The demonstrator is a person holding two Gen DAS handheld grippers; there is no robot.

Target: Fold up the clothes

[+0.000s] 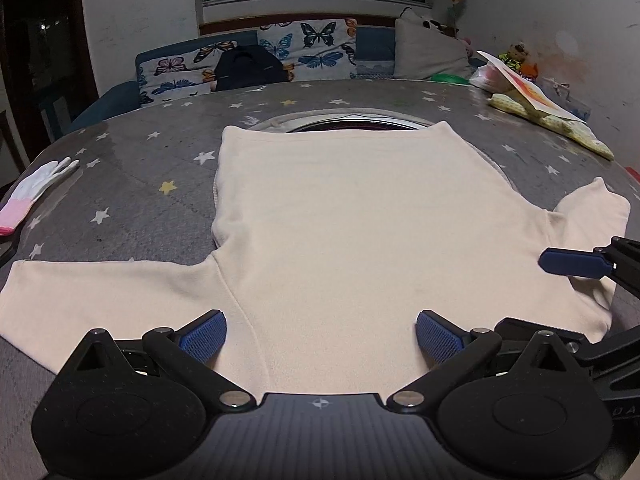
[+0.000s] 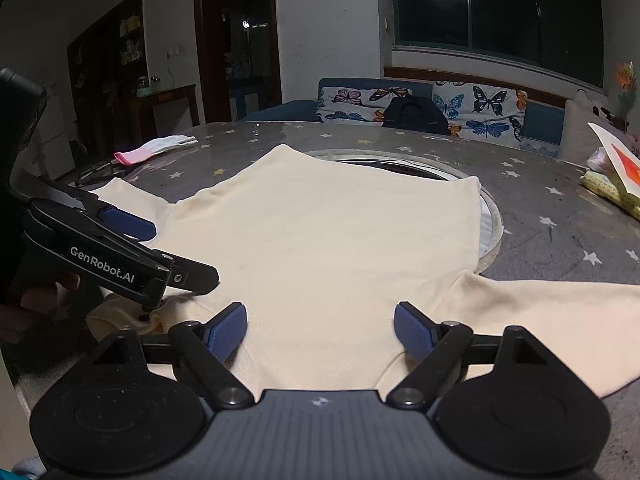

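A cream long-sleeved top (image 1: 344,216) lies flat on the round grey star-patterned table (image 1: 132,152), hem toward the far side, sleeves spread left and right. It also shows in the right wrist view (image 2: 332,232). My left gripper (image 1: 322,334) is open and empty, just above the near part of the top by the left shoulder. My right gripper (image 2: 320,330) is open and empty over the near part by the right shoulder. One right finger (image 1: 572,263) shows at the right edge of the left wrist view. The left gripper's fingers (image 2: 128,218) show at the left of the right wrist view.
A white and pink glove (image 1: 34,194) lies at the table's left edge. Papers and a yellow cloth (image 1: 540,104) lie at the far right. A round inset (image 1: 352,124) sits in the table's middle, partly under the top. A butterfly-print sofa (image 1: 280,56) stands behind.
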